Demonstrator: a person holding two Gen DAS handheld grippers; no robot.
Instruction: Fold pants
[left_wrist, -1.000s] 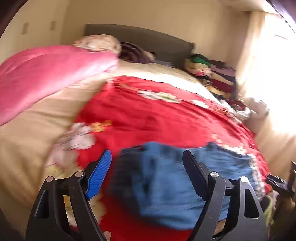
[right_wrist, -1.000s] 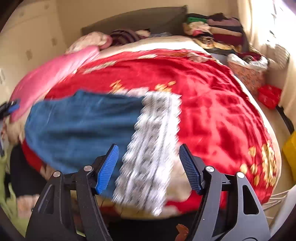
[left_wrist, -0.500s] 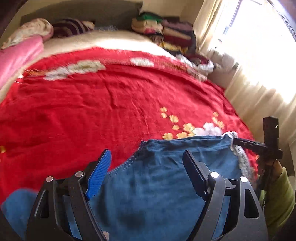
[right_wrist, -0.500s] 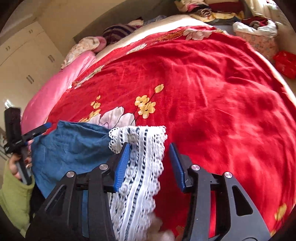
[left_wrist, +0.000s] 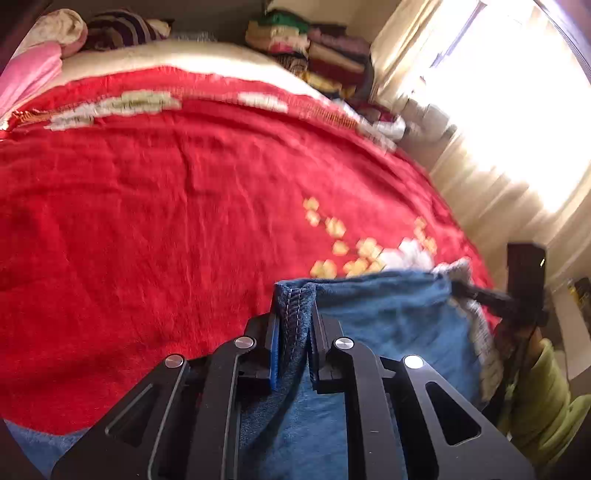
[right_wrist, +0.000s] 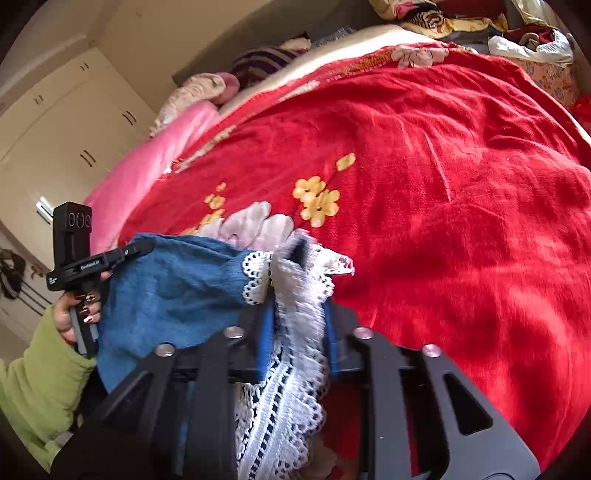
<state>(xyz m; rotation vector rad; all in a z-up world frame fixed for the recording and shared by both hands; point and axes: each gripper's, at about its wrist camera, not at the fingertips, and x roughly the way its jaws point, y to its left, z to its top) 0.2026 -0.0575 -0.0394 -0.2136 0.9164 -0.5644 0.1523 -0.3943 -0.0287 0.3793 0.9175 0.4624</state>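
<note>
Blue denim pants (left_wrist: 388, 317) with a white lace hem (right_wrist: 295, 387) lie at the near edge of a red flowered blanket (left_wrist: 147, 221). My left gripper (left_wrist: 293, 314) is closing, its pads pressing a stitched denim edge that stands up between them. In the right wrist view the denim (right_wrist: 177, 284) bunches to the left, and my right gripper (right_wrist: 299, 310) is closing with its pads pinching the lace trim. A hand (right_wrist: 74, 310) in a green sleeve holds the left tool at the pants' far side.
The red blanket (right_wrist: 443, 184) covers most of the bed. A pink quilt (right_wrist: 147, 173) and pillows lie along the far side. A stack of folded clothes (left_wrist: 314, 48) stands beyond the bed, next to a bright curtained window (left_wrist: 480, 92). A cream wardrobe (right_wrist: 55, 122) fills the left wall.
Both grippers came down to the pants and their jaws went from wide apart to pinching: the left on the denim edge, the right on the lace hem.
</note>
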